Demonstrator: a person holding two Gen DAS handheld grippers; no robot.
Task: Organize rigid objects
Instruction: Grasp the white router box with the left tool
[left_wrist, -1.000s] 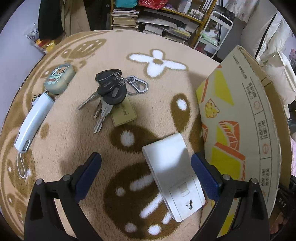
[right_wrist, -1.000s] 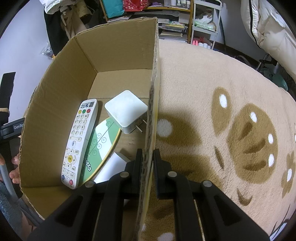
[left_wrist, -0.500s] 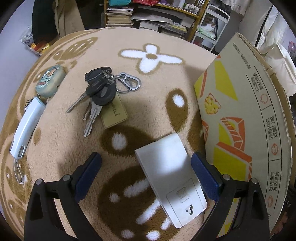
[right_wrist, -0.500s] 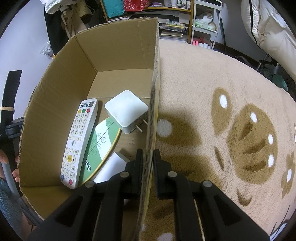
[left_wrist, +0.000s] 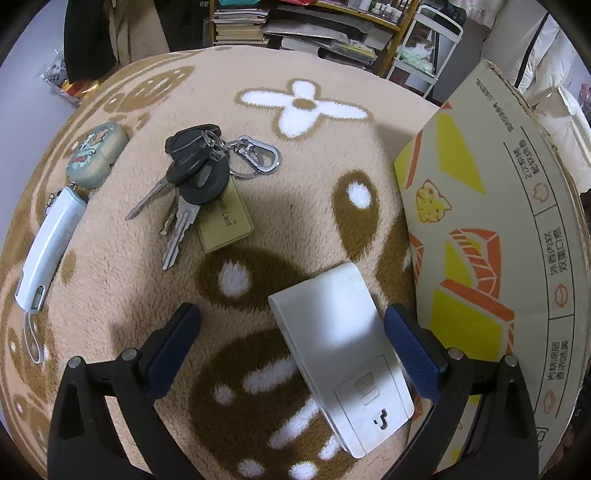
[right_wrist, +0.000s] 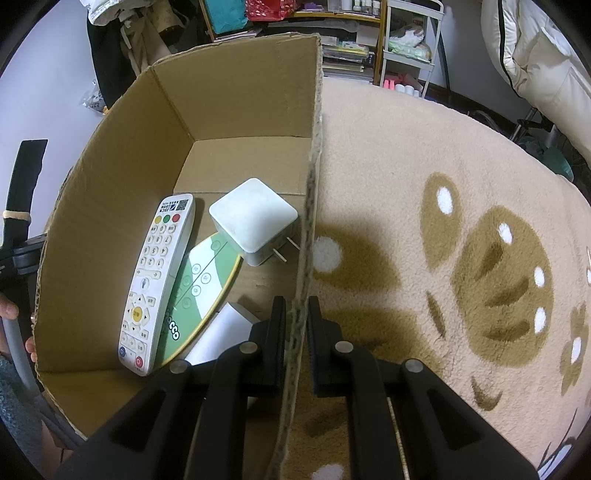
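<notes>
Left wrist view: the left gripper (left_wrist: 291, 325) hovers low over a beige rug (left_wrist: 314, 177) with brown and white patterns, jaws spread wide. A flat white device (left_wrist: 340, 354) lies on the rug between them, much nearer the right blue pad (left_wrist: 413, 354); whether that pad touches it, I cannot tell. Beyond lies a bunch of keys (left_wrist: 199, 181) with a tan card tag (left_wrist: 225, 221) and a metal clip (left_wrist: 258, 157). Further left, a small green case (left_wrist: 96, 153) and a long white gadget (left_wrist: 48, 251) with a wrist loop. A printed cardboard box (left_wrist: 498, 258) stands just right of the white device.

Right wrist view: the right gripper (right_wrist: 297, 332) has its jaws pressed onto the box (right_wrist: 236, 96) wall, pinching the cardboard edge between them. Inside the box: 1 white remote (right_wrist: 155, 280), 1 green and white oval card (right_wrist: 201, 288), 1 white plug cube (right_wrist: 253, 219) with 2 prongs, and a white flat item (right_wrist: 218, 332) partly hidden by the gripper. A person's fingers (right_wrist: 8, 309) show at the left edge.
</notes>
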